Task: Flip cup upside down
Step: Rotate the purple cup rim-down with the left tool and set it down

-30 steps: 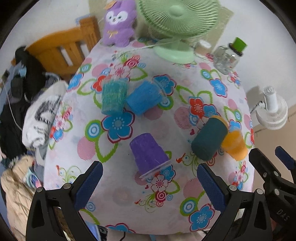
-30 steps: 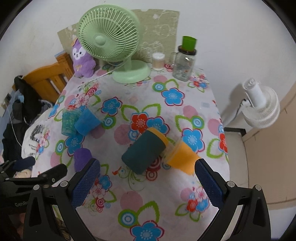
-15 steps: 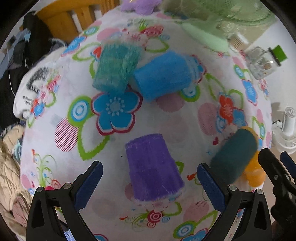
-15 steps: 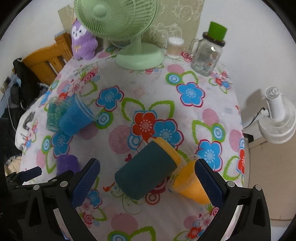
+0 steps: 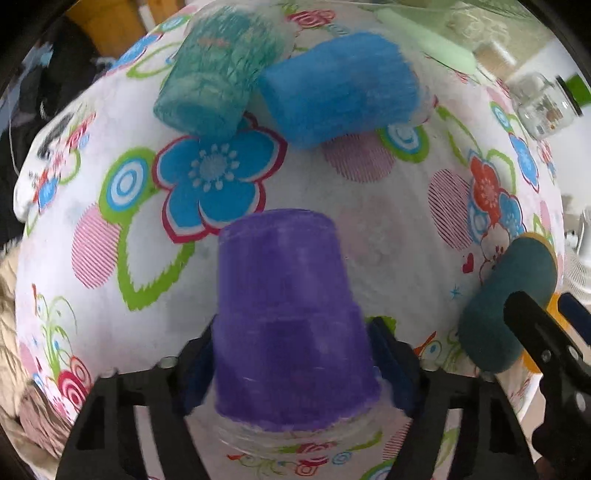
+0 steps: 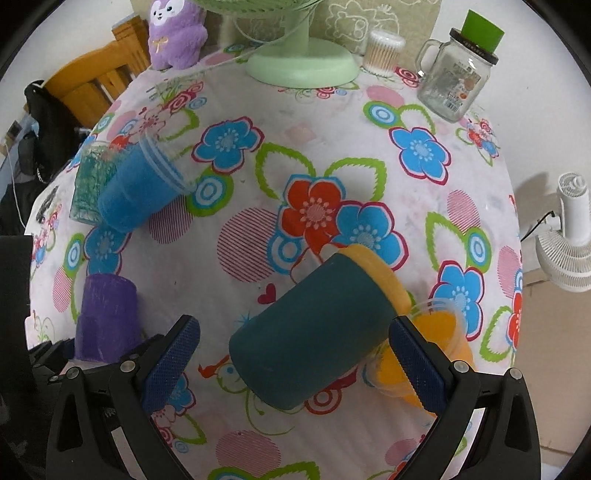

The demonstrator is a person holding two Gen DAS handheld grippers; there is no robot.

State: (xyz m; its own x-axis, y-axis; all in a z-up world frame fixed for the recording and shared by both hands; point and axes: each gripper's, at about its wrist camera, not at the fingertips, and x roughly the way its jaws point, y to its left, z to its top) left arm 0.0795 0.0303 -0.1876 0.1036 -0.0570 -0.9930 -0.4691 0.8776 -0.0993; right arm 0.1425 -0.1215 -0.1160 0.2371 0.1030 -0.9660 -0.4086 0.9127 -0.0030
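A purple cup [image 5: 288, 314] lies on its side on the flowered tablecloth [image 5: 369, 221], rim toward me. My left gripper [image 5: 291, 354] has its blue pads pressed on both sides of it; it also shows in the right wrist view [image 6: 105, 321]. My right gripper [image 6: 295, 365] is open, its fingers on either side of a dark teal cup [image 6: 310, 332] lying on its side, with a gap to each. An orange cup [image 6: 424, 358] lies against the teal one. A blue cup [image 6: 140, 184] and a green cup [image 6: 90, 184] lie at the far left.
A green fan base [image 6: 299, 62], a purple plush toy [image 6: 175, 33], a cotton swab box [image 6: 382, 51] and a glass mug jar [image 6: 456, 81] stand at the table's back. A white fan [image 6: 569, 236] stands off the right edge. A wooden bed frame [image 6: 92, 85] is at the left.
My left gripper moved forward over the purple cup and closed on it. My right gripper moved in and down so the dark teal cup now lies between its open fingers.
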